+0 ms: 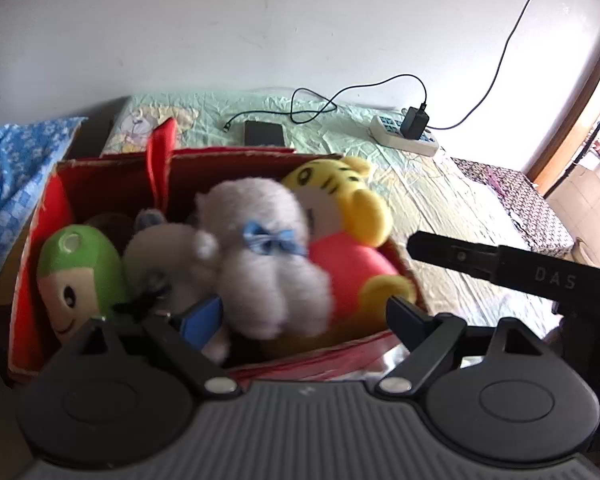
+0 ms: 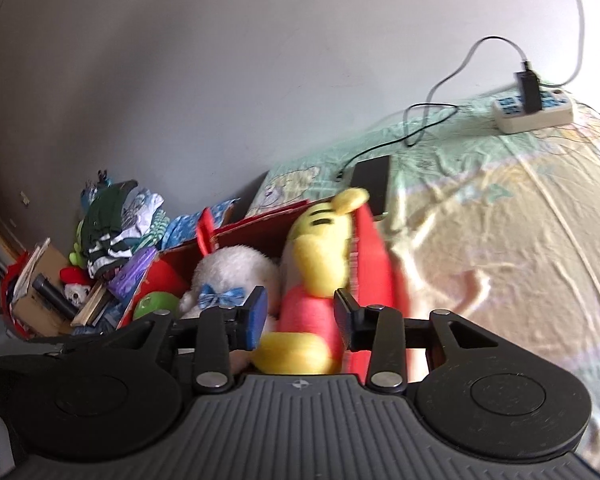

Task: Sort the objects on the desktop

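A red cardboard box (image 1: 112,178) holds several plush toys. A white plush with a blue bow (image 1: 260,256) lies on top in the middle. A yellow tiger plush in a pink shirt (image 1: 340,216) leans at the box's right side, and a green-headed doll (image 1: 80,268) lies at the left. My left gripper (image 1: 304,320) is open just above the white plush, holding nothing. My right gripper (image 2: 300,314) is open over the tiger plush (image 2: 320,256), its fingers either side of the pink body; the box wall (image 2: 374,264) is at its right. The white plush (image 2: 232,272) shows left of it.
The box sits on a bed with a pale green and yellow sheet (image 1: 440,196). A black phone (image 1: 264,133), a cable and a white power strip (image 1: 404,136) with a charger lie near the wall. Clutter and clothes pile up (image 2: 100,240) at the left.
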`<state>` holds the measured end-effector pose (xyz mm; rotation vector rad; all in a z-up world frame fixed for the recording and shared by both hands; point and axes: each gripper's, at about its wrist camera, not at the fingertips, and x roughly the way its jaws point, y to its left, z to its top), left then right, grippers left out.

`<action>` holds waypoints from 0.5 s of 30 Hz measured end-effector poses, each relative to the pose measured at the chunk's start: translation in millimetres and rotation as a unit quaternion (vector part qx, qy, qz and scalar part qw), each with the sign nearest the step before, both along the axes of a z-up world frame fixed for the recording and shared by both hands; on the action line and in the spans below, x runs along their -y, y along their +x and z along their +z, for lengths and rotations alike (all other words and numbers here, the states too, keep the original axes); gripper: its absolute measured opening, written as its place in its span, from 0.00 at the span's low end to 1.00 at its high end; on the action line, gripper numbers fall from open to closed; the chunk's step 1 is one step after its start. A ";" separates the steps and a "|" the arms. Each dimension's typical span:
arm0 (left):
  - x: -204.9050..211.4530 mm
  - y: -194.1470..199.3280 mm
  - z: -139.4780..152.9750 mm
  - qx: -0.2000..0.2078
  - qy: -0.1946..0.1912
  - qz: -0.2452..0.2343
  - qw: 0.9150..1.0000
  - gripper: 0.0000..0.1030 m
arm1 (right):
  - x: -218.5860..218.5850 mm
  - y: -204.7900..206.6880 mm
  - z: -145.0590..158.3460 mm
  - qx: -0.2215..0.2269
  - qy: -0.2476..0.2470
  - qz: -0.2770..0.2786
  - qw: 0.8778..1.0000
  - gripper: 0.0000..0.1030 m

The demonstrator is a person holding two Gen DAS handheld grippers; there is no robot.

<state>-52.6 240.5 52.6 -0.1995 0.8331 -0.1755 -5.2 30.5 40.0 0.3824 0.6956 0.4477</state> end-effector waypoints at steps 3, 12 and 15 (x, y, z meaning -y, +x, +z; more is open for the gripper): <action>24.5 -3.2 6.3 0.002 0.026 0.024 0.999 0.86 | 19.8 -6.9 2.6 -0.006 0.006 -0.007 1.000 0.45; 89.5 -4.0 -15.5 -0.069 0.054 0.073 0.993 0.86 | 64.3 -26.4 -2.6 -0.041 -0.057 -0.043 0.997 0.47; 106.2 -8.3 -25.3 -0.084 0.063 0.080 0.991 0.86 | 77.0 -34.8 -5.0 -0.044 -0.074 -0.058 0.995 0.57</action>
